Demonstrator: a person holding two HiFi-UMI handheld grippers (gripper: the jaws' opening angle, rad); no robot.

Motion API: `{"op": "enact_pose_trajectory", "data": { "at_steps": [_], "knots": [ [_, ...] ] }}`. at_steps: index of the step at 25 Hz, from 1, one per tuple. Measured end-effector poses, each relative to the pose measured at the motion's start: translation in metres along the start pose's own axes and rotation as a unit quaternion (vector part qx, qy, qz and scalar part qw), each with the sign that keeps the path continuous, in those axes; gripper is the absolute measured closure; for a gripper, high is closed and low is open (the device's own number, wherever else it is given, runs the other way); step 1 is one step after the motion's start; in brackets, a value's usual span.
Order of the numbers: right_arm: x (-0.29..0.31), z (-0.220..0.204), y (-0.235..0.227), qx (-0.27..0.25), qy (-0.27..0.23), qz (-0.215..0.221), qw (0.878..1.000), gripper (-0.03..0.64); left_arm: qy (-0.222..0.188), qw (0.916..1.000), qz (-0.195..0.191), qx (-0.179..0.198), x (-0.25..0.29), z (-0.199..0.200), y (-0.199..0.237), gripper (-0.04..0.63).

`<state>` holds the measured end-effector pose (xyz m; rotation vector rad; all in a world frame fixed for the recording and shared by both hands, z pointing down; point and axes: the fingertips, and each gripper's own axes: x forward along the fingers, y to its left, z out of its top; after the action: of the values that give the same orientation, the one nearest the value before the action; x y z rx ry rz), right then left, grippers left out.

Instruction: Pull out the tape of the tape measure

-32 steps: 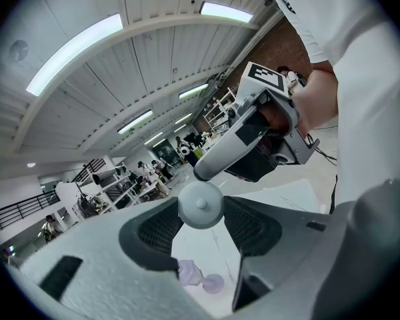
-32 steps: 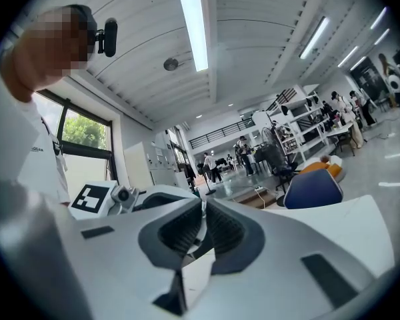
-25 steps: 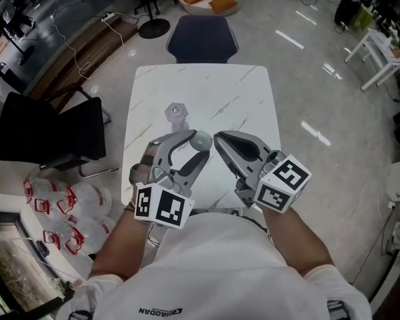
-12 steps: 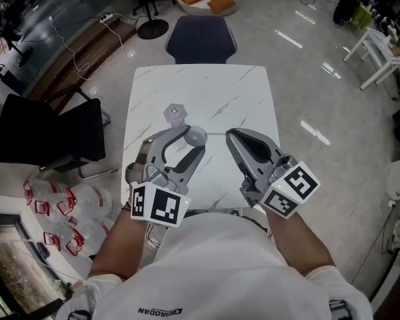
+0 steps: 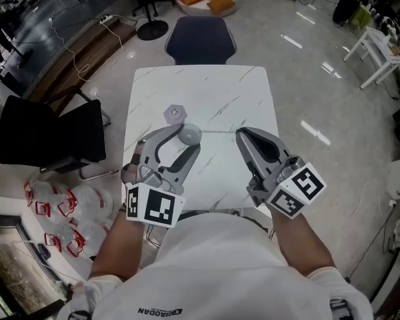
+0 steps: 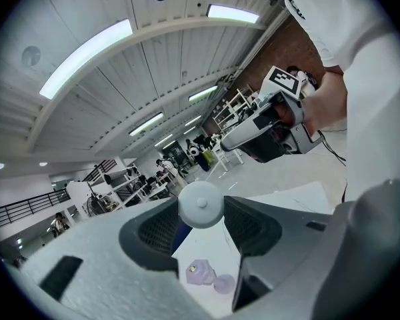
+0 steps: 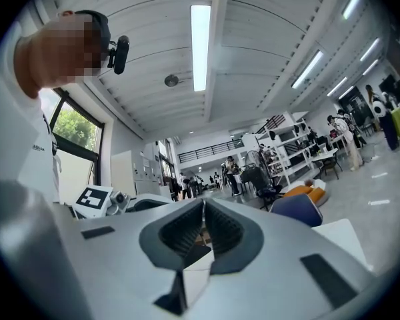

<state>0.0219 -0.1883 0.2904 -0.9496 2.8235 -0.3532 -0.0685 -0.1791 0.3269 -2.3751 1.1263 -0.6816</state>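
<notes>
A small round grey tape measure (image 5: pixel 191 134) sits between the jaw tips of my left gripper (image 5: pixel 189 136), which is shut on it above the white marble table (image 5: pixel 240 92). In the left gripper view the case (image 6: pixel 200 204) shows as a pale disc pinched between the two dark pads. A thin line of tape (image 5: pixel 220 132) runs from the case to the right, to the tip of my right gripper (image 5: pixel 241 133), whose jaws are closed on its end. In the right gripper view the jaws (image 7: pixel 203 212) meet with only a slit between them; the tape itself is hard to make out there.
A lavender object (image 5: pixel 175 113) lies on the table just beyond the left gripper, also seen below the jaws as a lavender object (image 6: pixel 199 272). A dark blue chair (image 5: pixel 201 39) stands at the table's far edge, a black chair (image 5: pixel 47 135) to its left.
The right gripper has drawn away to the right of the left gripper, and the stretch of tape between them has grown longer. The left gripper has barely shifted.
</notes>
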Motion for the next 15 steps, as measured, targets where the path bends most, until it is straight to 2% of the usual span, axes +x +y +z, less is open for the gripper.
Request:
{"op": "enact_pose_trajectory", "data": {
  "at_steps": [8, 15],
  "knots": [
    [-0.001, 0.001, 0.000, -0.016, -0.001, -0.004, 1.000, 0.598, 0.000, 1.0000, 0.000, 0.004, 0.000, 0.000, 0.001, 0.373],
    [-0.017, 0.014, -0.024, -0.022, -0.015, -0.043, 0.999, 0.598, 0.016, 0.9991, 0.036, -0.016, -0.010, -0.016, 0.026, 0.373]
  ]
}}
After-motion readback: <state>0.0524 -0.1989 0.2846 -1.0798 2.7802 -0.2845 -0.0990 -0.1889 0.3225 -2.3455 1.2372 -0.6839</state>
